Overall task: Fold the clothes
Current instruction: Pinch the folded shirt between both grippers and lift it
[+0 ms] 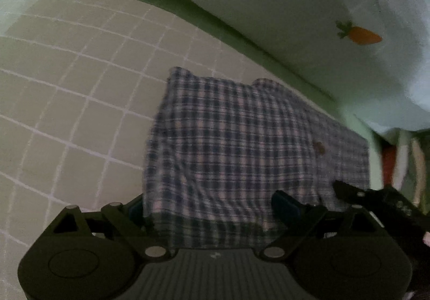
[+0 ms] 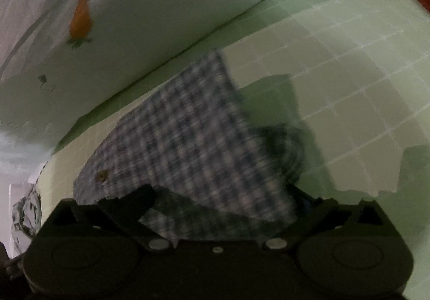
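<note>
A folded blue-and-white plaid shirt (image 1: 242, 144) with a brown button (image 1: 319, 148) lies on a green checked sheet (image 1: 80, 111). My left gripper (image 1: 209, 208) hangs over its near edge. The jaws stand wide apart, the cloth lies slack between them, and it covers the left fingertip. In the right wrist view the plaid shirt (image 2: 188, 144) is blurred, one flap raised over a darker fold. My right gripper (image 2: 223, 200) stands wide open at the near edge, with cloth draped across the gap and no pad pressing on it. A black finger of the right gripper (image 1: 357, 192) shows at the shirt's right edge.
White bedding with a carrot print (image 1: 360, 35) rises along the far side of the shirt, and the carrot print (image 2: 80, 20) also shows in the right wrist view. Open green sheet (image 2: 362, 71) stretches to the right. Crumpled patterned fabric (image 2: 27, 208) lies at the left edge.
</note>
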Tool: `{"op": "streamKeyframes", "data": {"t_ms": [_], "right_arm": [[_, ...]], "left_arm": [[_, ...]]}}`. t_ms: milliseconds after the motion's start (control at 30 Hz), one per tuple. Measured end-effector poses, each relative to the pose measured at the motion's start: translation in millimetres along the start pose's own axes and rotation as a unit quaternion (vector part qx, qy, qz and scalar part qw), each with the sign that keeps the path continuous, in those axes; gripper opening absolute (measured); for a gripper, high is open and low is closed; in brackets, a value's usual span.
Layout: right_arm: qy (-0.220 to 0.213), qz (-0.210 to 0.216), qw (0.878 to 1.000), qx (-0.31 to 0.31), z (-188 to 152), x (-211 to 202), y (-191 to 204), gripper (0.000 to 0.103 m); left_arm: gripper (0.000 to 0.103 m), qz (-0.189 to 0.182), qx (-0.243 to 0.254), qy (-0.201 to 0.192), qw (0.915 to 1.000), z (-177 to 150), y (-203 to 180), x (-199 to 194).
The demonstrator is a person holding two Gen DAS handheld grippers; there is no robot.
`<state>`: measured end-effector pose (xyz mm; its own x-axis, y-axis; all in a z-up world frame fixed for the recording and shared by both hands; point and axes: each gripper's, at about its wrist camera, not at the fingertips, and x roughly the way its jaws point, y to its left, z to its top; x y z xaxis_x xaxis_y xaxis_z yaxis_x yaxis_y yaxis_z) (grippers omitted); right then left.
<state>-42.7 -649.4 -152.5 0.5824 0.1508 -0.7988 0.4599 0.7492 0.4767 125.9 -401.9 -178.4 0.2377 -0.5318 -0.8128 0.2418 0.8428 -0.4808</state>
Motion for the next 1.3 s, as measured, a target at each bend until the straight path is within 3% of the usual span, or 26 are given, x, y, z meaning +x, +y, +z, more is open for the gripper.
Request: {"op": "streamKeyframes", "data": {"t_ms": [67, 133, 200, 300, 367, 633, 867, 1133, 1300], "right_arm": [[0.009, 0.019, 1.000, -0.013, -4.7, 4.4, 11.1, 0.103], [0.024, 0.052, 0.998, -0.010, -11.0, 5.9, 17.9, 0.096], [0.042, 0.092, 0.995, 0.001, -17.9, 6.4, 23.1, 0.068], [0.058, 0.115, 0.992, 0.006, -33.6, -3.9, 24.6, 0.041], [0.067, 0.130, 0.989, 0.013, -49.4, -16.7, 21.9, 0.035], [0.056, 0.119, 0.991, 0.027, -122.8, -87.0, 5.2, 0.028], [-0.023, 0.097, 0.995, 0.027, -143.2, -152.0, 3.6, 0.027], [-0.117, 0.073, 0.988, 0.067, -138.7, -232.9, -49.5, 0.027], [-0.168, 0.080, 0.981, 0.059, -106.4, -282.9, -100.1, 0.027]], "left_arm": [[0.076, -0.036, -0.022, 0.010, 0.9990, -2.9, 1.2, -0.7], [0.062, -0.070, -0.043, 0.019, 0.9964, -8.5, 0.5, -3.7], [0.055, -0.078, -0.041, 0.018, 0.9959, -15.8, -5.2, -10.5], [0.051, -0.077, -0.020, 0.017, 0.9967, -32.9, -13.9, -30.1], [0.051, -0.086, -0.017, 0.019, 0.9959, -48.9, -16.1, -45.8], [0.051, -0.111, 0.003, 0.044, 0.9929, -113.3, -22.1, -86.3], [0.051, -0.173, 0.051, 0.051, 0.9824, -137.3, -51.0, -118.7], [0.051, -0.238, 0.133, 0.059, 0.9602, -152.0, -143.3, -118.1], [0.051, -0.264, 0.166, 0.020, 0.9501, -161.9, -230.7, -115.4]]}}
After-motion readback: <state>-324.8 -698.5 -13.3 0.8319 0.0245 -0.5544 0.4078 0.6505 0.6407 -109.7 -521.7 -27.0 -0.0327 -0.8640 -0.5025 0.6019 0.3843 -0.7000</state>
